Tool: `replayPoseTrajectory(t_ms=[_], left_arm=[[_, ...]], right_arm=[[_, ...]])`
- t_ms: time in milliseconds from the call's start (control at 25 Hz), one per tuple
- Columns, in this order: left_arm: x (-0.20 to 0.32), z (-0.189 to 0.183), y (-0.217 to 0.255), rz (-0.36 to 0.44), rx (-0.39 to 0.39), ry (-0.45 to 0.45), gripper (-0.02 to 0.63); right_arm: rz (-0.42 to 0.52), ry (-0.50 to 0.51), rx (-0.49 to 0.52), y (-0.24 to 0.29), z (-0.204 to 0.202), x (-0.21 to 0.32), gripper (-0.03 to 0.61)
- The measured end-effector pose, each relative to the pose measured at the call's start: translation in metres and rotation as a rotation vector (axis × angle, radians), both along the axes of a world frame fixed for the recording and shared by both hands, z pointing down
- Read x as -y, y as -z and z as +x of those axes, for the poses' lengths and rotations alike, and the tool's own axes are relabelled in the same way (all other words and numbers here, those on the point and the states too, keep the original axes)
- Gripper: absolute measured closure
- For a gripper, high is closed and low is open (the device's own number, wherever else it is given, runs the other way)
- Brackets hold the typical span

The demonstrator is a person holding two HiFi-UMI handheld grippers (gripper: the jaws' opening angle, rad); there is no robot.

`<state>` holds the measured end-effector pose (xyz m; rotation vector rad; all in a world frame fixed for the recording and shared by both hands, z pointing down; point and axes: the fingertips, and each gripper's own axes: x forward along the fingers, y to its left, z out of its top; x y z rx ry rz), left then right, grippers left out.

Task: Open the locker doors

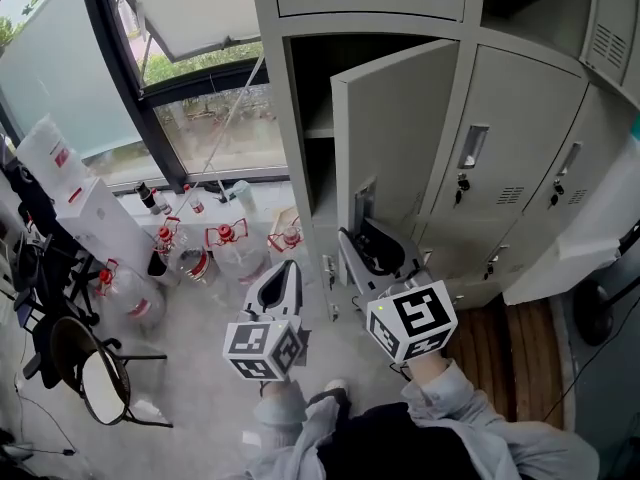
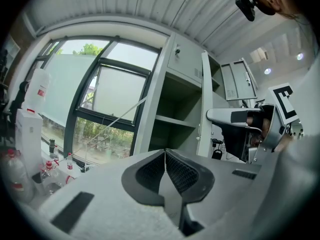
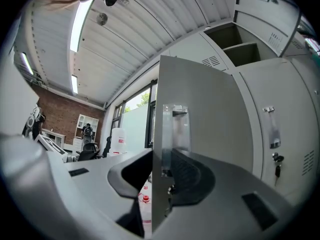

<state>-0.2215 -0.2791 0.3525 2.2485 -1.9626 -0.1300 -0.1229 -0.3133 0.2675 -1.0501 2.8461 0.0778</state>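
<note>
A bank of pale grey metal lockers (image 1: pixel 520 28) fills the far side of the head view. In its left column the swung-out grey locker door (image 1: pixel 395 128) stands ajar, baring a dark compartment with a shelf (image 1: pixel 318 133). The two closed grey doors (image 1: pixel 515 138) to its right carry handles and locks. The right gripper (image 1: pixel 372 246) is clamped on the open door's free edge, low down by the handle. The left gripper (image 1: pixel 285 268) hangs just left of it, touching nothing. Only this view shows the floor, with clear plastic water bottles with red caps (image 1: pixel 232 253) near the window (image 1: pixel 210 118) and a black-framed chair (image 1: pixel 85 368) at near left. The left gripper view shows what the head view hides: the left gripper (image 2: pixel 165 151) has its black ribbed pads (image 2: pixel 182 171) pressed together on nothing. Past them the shelf (image 2: pixel 175 121) lies inside the compartment, the open door (image 2: pixel 205 109) is seen edge-on, and the right gripper (image 2: pixel 235 116) is at the far right. In the right gripper view the door (image 3: pixel 200 109) cuts between the jaws of the right gripper (image 3: pixel 160 169), a pad on each face, with the shiny metal handle plate (image 3: pixel 175 129) just above. Left of the door edge a far red brick wall (image 3: pixel 60 116) appears, which neither other view shows. A key (image 3: pixel 277 161) hangs in a closed door's lock at right.
</note>
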Motion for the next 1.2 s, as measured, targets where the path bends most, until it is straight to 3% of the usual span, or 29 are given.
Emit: replayPoseTrajectory(t_ms=[600,1200], left_arm=[[-0.047,0.043,0.002,-0.012,0.041,0.080,0.601],[-0.066,0.094,0.014,-0.014,0.112,0.042,0.601]], right_arm=[[-0.002,0.169,0.009,-0.002,0.047,-0.023,0.466],[-0.002,0.362,0.001,-0.002,0.094,-0.034,0.466]])
